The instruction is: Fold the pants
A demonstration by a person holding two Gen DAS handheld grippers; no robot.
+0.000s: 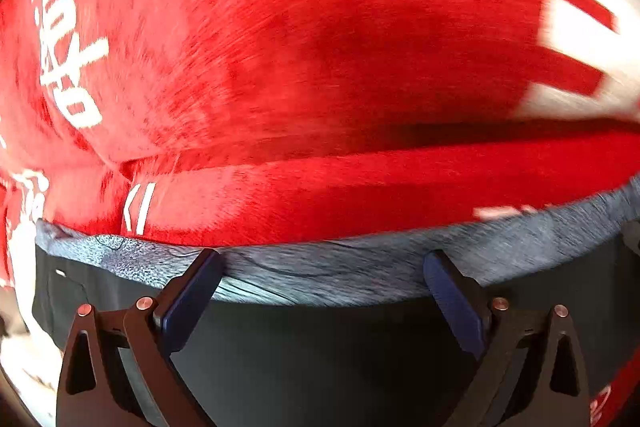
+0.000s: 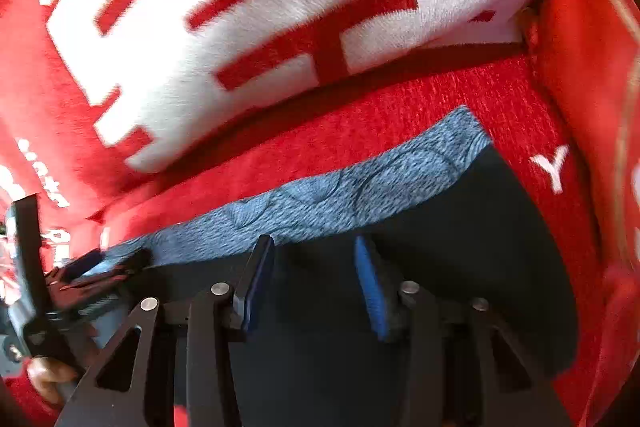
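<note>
Your left claw (image 1: pixel 322 263) stands wide open, pointing steeply down, its two blue-padded fingers (image 1: pixel 192 301) spread far apart with nothing pinched between them. Their tips hover at the grey waistband (image 1: pixel 320 275) of the dark pants (image 1: pixel 320 359); whether they touch the cloth is unclear. Your right claw (image 2: pixel 314 251) is partly open, its fingers (image 2: pixel 370 291) closer together, and grips nothing; its tips sit over the dark fabric just below the same grey band. The pants lie flat on a red plush blanket (image 1: pixel 300 27) with white lettering. In the right wrist view a large white patch with red strokes (image 2: pixel 260 27) lies beyond the waistband, and your left claw shows at the lower left edge, a hand (image 2: pixel 50 377) beneath it.
</note>
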